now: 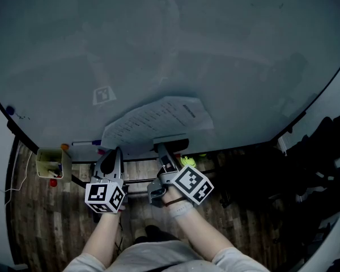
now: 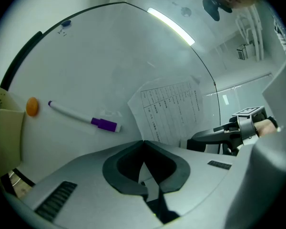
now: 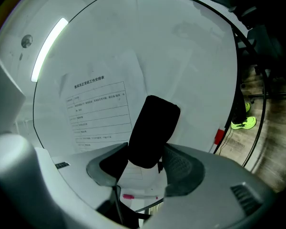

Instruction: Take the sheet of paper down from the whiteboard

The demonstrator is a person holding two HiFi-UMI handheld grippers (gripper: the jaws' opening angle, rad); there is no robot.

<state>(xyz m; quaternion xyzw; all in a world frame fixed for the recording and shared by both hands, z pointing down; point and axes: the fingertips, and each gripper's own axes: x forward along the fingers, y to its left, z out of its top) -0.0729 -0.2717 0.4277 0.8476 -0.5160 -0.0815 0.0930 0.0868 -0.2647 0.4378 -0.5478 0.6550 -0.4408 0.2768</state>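
A printed sheet of paper (image 1: 158, 119) hangs low on the whiteboard (image 1: 170, 44), its lower left part bowed off the board. My left gripper (image 1: 114, 153) points level at the sheet's lower left corner. In the left gripper view its jaws (image 2: 144, 144) are shut, with a strip of the sheet (image 2: 169, 109) pinched between the pads. A black eraser block (image 3: 152, 128) lies on the sheet's lower right part. My right gripper (image 3: 145, 165) has a pad against each side of that block, which also shows as the black block (image 1: 171, 143) ahead of the right gripper (image 1: 165, 151).
A purple-capped marker (image 2: 83, 118) and an orange magnet (image 2: 32, 106) sit on the board left of the sheet. A pale box (image 1: 50, 163) hangs at the board's lower left. Dark bags and cables (image 1: 323, 152) crowd the floor at right, near a yellow-green shoe (image 3: 243, 123).
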